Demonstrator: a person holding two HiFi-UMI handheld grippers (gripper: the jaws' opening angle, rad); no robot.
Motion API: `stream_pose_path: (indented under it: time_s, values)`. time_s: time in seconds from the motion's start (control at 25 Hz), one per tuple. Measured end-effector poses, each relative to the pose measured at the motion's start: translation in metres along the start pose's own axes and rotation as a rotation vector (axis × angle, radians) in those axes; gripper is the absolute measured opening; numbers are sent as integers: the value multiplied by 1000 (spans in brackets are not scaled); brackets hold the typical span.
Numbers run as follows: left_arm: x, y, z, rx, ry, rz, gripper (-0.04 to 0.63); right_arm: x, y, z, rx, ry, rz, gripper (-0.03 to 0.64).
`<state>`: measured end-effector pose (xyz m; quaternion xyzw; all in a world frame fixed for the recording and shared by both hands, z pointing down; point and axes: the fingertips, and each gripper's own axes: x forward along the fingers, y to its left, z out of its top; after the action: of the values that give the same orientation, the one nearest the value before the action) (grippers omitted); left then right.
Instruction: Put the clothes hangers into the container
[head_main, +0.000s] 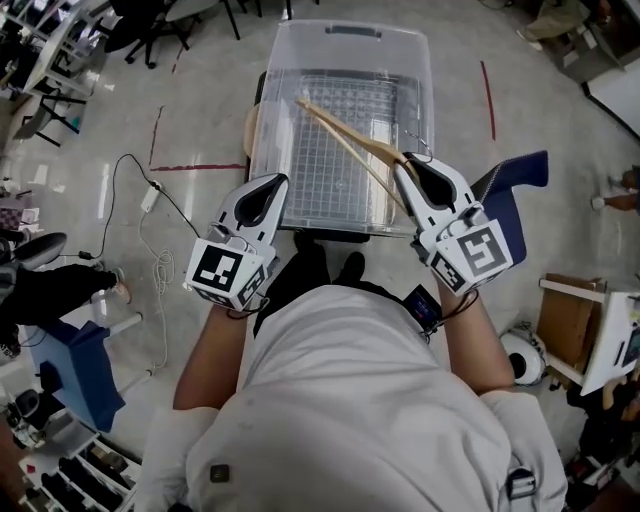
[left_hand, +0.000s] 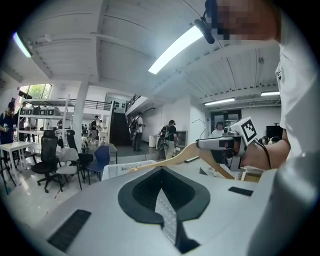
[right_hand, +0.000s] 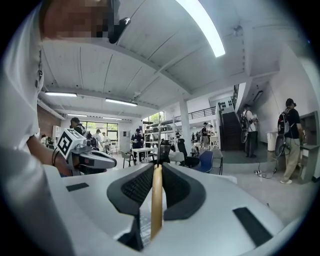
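Starting at 9 o'clock from the person, a white cable (head_main: 161, 268) lies coiled on the floor. The left gripper (head_main: 277, 182) is held at 11 o'clock, just short of the near edge of the container (head_main: 350, 30). In the left gripper view its jaws are seen brought together, with nothing between them.

The container, a clear plastic box with a grid visible through its base, stands at 12 o'clock, directly ahead of the person.

The wooden hanger (head_main: 335, 130) is positioned over the near right part of the container opening. From the right gripper (head_main: 399, 162) its long arm runs toward 10 o'clock. Whether the hanger touches the container base cannot be told.

The right gripper is held at 1 o'clock, at the container's near right corner. In the right gripper view its jaws are set narrow and clamped on the hanger's wooden body (right_hand: 156, 200), which stands edge-on between the pads.

A blue chair (head_main: 512, 185) stands at 2 o'clock, beside the container.
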<state>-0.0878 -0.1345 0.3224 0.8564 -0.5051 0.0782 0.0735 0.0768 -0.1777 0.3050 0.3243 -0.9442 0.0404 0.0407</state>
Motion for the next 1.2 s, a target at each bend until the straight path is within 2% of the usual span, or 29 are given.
stream_pose_path:
  time_s: [0.2, 0.36, 0.52, 0.92, 1.2]
  values:
    - [20, 30, -1, -16, 14, -1, 18, 34, -9, -10, 6, 32, -7, 63]
    - [40, 51, -7, -21, 29, -28, 17, 57, -17, -19, -6, 65, -21, 63]
    - [57, 69, -16, -35, 54, -53, 17, 79, -31, -36, 28, 104, -51, 63]
    - [95, 107, -42, -75, 109, -117, 18, 139, -51, -94, 137, 211, -46, 63]
    - [112, 126, -58, -120, 130, -145, 17, 166, -60, -155, 218, 280, -31, 63]
